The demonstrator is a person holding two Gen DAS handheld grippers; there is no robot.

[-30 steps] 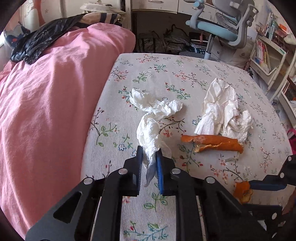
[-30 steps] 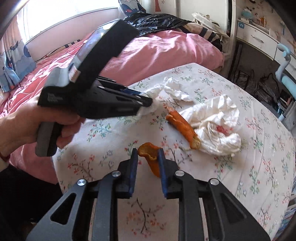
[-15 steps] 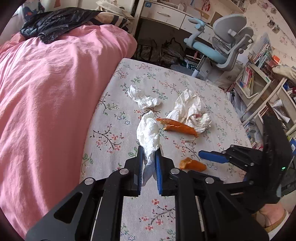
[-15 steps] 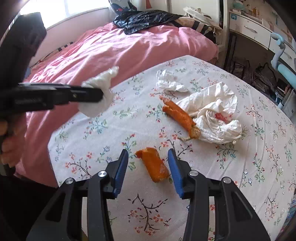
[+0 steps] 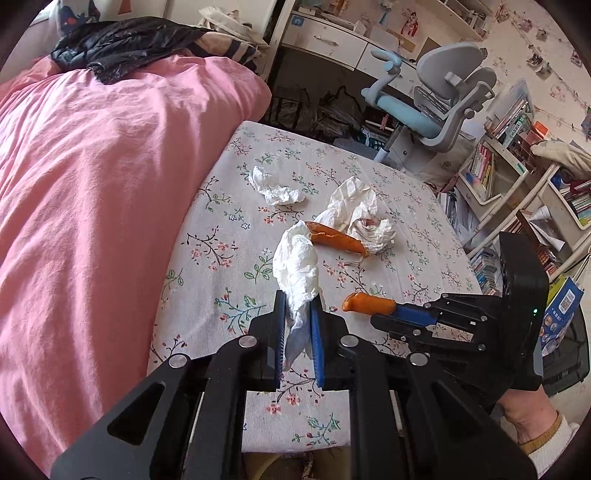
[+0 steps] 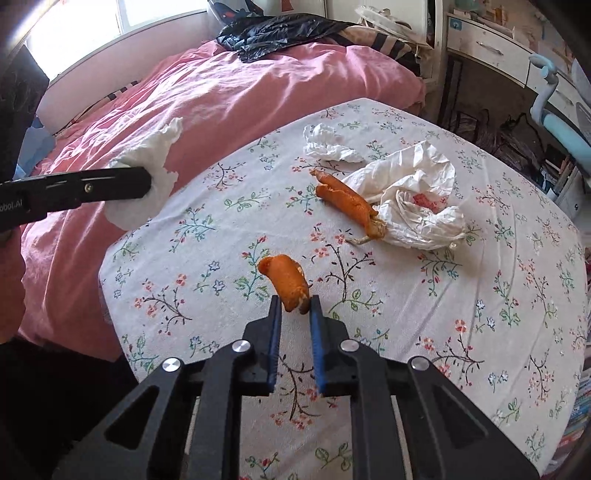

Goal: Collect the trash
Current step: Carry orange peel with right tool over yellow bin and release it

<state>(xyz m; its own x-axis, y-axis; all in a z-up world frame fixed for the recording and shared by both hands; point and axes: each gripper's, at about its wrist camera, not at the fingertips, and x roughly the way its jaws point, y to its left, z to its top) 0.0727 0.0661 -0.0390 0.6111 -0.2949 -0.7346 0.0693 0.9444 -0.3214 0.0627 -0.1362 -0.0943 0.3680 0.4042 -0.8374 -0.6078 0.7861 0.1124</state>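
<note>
Left tool: pads pinched tight on a crumpled white tissue, which sticks up past the tips and hangs below them, lifted clear of the bed.
Right tool: jaws have just been closing, and the tips now squeeze the near end of a small orange peel; the rest of the peel curls forward over the floral sheet.
Left wrist view only: the right tool seen from the side, its blue pad pressed to the peel, with the person's hand and a yellow-trimmed cuff behind it. Beyond the bed, a blue and grey desk chair, white drawers and crowded bookshelves.
Right wrist view only: the left tool coming in from the left edge, the tissue bunched round its tip, hovering over the seam between the pink duvet and the sheet. A bright window sits behind the bed.
Still on the sheet, both views: a long orange peel touching a big crumpled white wrapper with a red smear in it; a smaller crumpled tissue lies just beyond them, apart.
Far end of bed: a black plastic bag lies on the duvet, well apart from both tools.
</note>
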